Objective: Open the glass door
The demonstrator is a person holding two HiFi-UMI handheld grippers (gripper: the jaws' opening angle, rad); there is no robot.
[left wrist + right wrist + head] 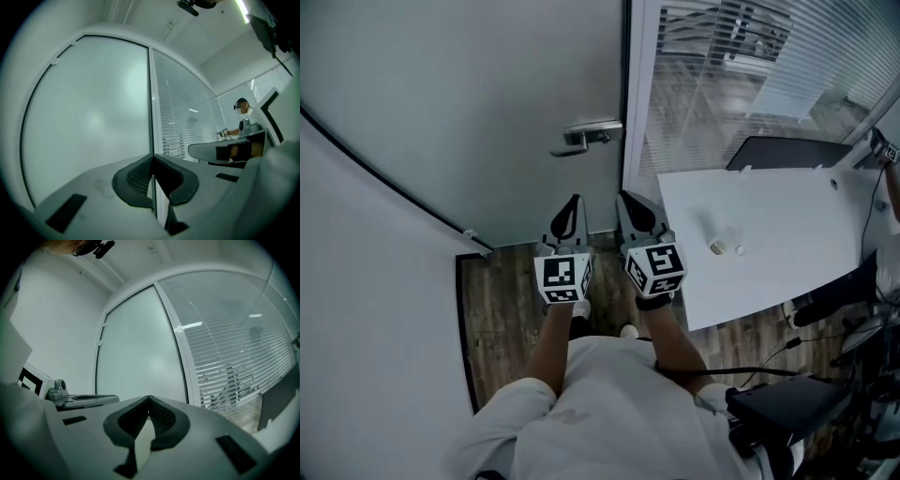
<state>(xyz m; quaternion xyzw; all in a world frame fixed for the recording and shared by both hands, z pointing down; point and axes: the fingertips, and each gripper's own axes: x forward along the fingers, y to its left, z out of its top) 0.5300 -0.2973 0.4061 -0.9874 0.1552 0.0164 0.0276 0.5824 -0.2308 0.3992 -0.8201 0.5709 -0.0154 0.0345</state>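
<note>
**Both grippers shut and empty, side by side before the glass door**

The head view looks down on the frosted glass door (487,112), which fills the upper left of the picture. Its metal lever handle (589,136) sits at the door's right edge, just beside the white frame (639,103). Below the handle, the left gripper (574,202) and the right gripper (625,197) are held close together and pointed at the door. Neither touches the door or the handle. Only this view shows the handle. It alone also shows the wooden floor (502,309), the white wall (366,328) on the left, and the white worktop (769,234) on the right with a small pale object (719,247) on it.

The left gripper view gives what the head view cannot: the jaws are pressed together at the tips with nothing between them. The dark line where door meets frame runs straight up behind them. Far to the right, past the worktop's edge, a person (242,115) stands behind the glass partition.

The right gripper view shows that gripper's jaws pressed together too, and empty. The door pane stands behind them, and slatted blinds (234,357) fill the glass to the right. The left gripper appears at this picture's left edge.
</note>
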